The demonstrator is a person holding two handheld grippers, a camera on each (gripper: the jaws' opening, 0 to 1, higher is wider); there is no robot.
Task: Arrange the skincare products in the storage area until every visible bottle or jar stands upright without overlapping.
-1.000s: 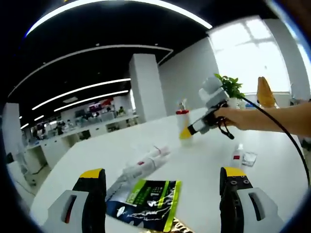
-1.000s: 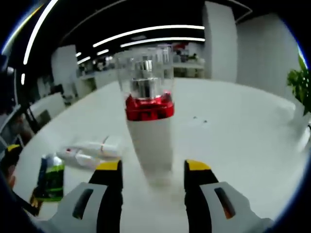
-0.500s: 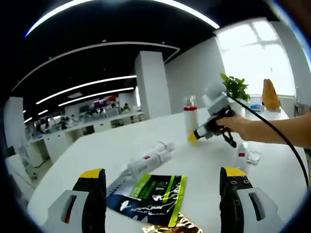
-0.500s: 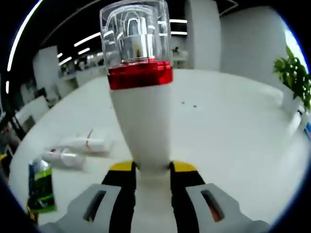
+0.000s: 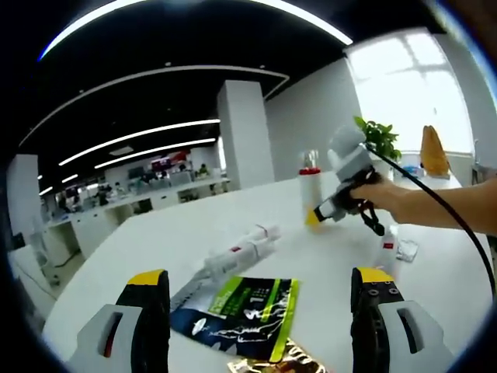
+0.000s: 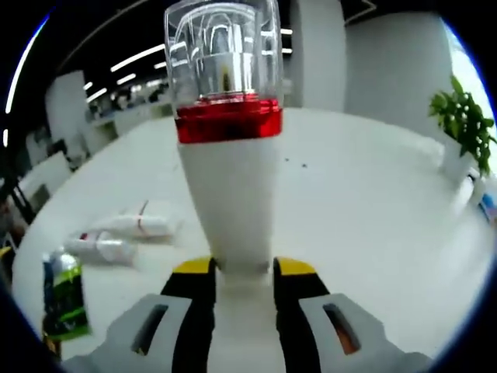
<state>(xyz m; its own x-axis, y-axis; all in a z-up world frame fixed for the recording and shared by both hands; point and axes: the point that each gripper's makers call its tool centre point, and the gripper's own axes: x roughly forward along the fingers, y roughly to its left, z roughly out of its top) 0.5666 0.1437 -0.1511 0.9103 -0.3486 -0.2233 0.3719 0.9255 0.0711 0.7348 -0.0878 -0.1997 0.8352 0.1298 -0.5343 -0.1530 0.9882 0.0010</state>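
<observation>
Your right gripper (image 6: pixel 241 268) is clamping the bottle (image 6: pixel 227 148) low on its white body, the yellow-tipped jaws pressing in from both sides. The bottle is standing upright between them, its red band and clear cap rising toward 12 o'clock in the right gripper view. At 9 o'clock from the jaws, two tubes (image 6: pixel 128 235) are lying flat on the white table (image 6: pixel 373 225), touching side by side, and a green packet (image 6: pixel 62 299) is lying at 8 o'clock. A potted plant (image 6: pixel 462 136) is standing at 3 o'clock near the table's far edge.

Your left gripper (image 5: pixel 264 284) is holding nothing, its jaws standing wide apart above the table (image 5: pixel 155 233). In the left gripper view, the packet (image 5: pixel 245 307) is lying between the jaws, with the tubes (image 5: pixel 233 256) stretching from it toward 12 o'clock. At 2 o'clock your hand (image 5: pixel 384 194) is gripping the right gripper (image 5: pixel 318 211), which is closing on the bottle (image 5: pixel 311 190) at its base. A small bottle (image 5: pixel 386 247) is standing upright at 3 o'clock, just beside a clear jar (image 5: pixel 406 249). The plant (image 5: pixel 380 140) is showing behind the hand.
</observation>
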